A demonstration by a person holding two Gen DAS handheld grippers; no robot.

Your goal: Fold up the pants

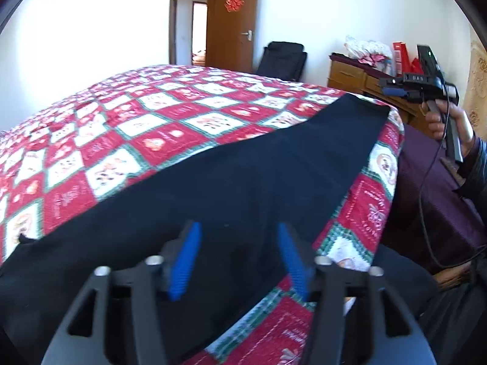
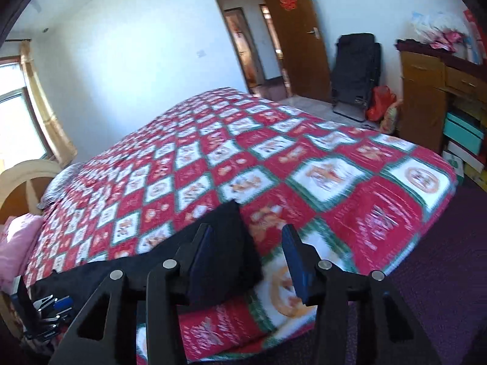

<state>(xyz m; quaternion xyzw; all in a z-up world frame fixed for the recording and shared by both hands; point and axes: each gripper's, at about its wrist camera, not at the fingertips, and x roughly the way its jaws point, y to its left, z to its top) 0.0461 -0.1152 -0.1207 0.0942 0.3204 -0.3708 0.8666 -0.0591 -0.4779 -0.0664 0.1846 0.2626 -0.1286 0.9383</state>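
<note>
Both claws gape empty: pants [image 1: 231, 176] stretch lengthwise away ahead of the left claw [image 1: 237, 258], their far end just left of the right claw [image 2: 246, 261].

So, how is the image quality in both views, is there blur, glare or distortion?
Left wrist view: mostly sharp, the white wall blown out by glare, the bed bulging from fisheye distortion, the black pants too dark for detail. Right wrist view: clear motion blur on the quilt pattern, bright window at left.
</note>
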